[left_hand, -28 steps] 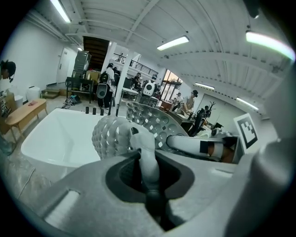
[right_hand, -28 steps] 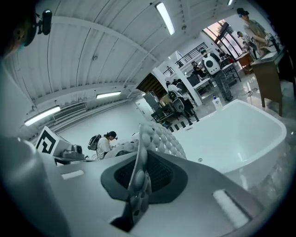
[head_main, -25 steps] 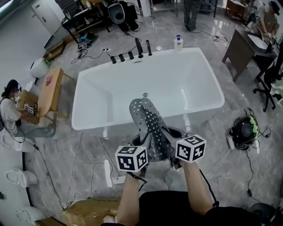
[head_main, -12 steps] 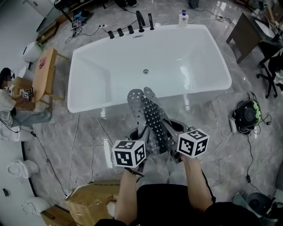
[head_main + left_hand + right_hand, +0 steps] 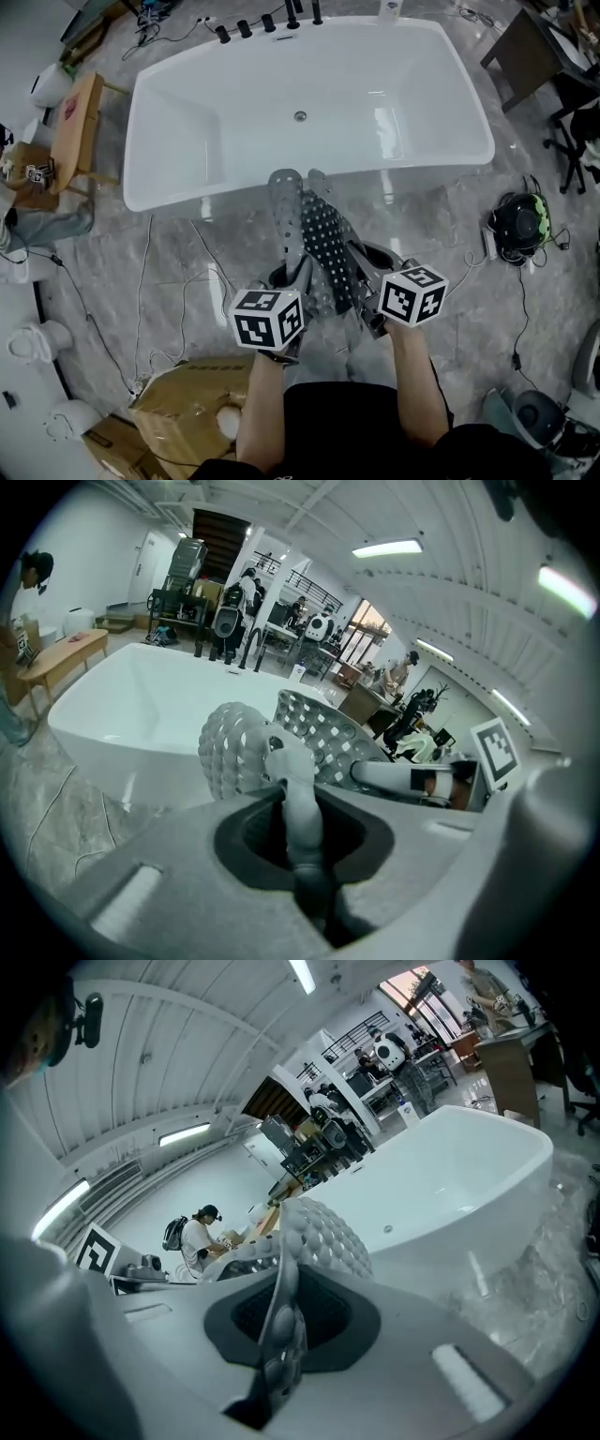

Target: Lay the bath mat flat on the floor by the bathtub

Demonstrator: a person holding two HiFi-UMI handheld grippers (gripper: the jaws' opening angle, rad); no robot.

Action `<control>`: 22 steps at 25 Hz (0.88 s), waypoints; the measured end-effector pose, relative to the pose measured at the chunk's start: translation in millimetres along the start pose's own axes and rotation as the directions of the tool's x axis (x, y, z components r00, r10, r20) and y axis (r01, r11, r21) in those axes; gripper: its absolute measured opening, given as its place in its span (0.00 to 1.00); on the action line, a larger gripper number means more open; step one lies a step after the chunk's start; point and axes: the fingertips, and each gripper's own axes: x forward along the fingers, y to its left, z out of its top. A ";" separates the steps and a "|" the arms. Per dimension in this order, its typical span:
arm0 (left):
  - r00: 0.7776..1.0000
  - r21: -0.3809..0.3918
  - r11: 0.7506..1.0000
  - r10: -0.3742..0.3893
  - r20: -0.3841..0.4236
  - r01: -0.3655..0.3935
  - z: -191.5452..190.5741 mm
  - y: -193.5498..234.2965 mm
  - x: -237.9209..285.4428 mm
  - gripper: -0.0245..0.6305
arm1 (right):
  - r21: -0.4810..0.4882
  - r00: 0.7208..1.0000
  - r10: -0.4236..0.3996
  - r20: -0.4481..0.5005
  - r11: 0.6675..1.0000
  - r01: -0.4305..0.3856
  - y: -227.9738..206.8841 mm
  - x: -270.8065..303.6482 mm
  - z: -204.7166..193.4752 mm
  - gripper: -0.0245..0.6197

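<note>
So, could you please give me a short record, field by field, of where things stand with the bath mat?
bath mat: grey, perforated bath mat, folded and bunched, held up, not flat
left gripper: left gripper shut on the bath mat's near end
right gripper: right gripper shut on the bath mat's near end
bathtub: white bathtub beyond the bath mat, nothing seen inside
floor: marble floor crossed by cables
other: cardboard box at the person's left
task: bath mat not yet laid down
</note>
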 end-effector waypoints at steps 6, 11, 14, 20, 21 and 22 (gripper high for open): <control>0.999 -0.011 1.000 0.007 -0.050 -0.008 -20.6 17.6 16.3 0.09 | 0.015 0.999 -0.032 -0.035 0.999 0.032 -19.0 10.1 -18.8 0.07; 0.995 -0.009 1.000 -0.013 -0.095 0.012 -37.2 16.1 25.7 0.09 | 0.038 0.996 -0.060 -0.068 0.997 0.063 -33.2 7.3 -37.1 0.07; 0.994 -0.010 1.000 -0.021 -0.110 0.020 -43.3 13.5 32.5 0.08 | 0.040 0.994 -0.069 -0.080 0.997 0.072 -39.4 7.0 -41.2 0.07; 0.990 -0.026 0.999 -0.031 -0.135 0.027 -56.1 19.8 48.8 0.08 | 0.040 0.989 -0.097 -0.112 0.994 0.102 -58.1 11.8 -52.3 0.07; 0.989 -0.025 0.999 -0.030 -0.142 0.026 -58.9 21.5 52.5 0.08 | 0.043 0.988 -0.101 -0.116 0.993 0.107 -62.5 13.5 -54.9 0.07; 0.988 -0.021 0.999 -0.030 -0.150 0.027 -61.5 22.5 56.0 0.08 | 0.047 0.987 -0.105 -0.119 0.993 0.112 -66.9 15.4 -57.3 0.07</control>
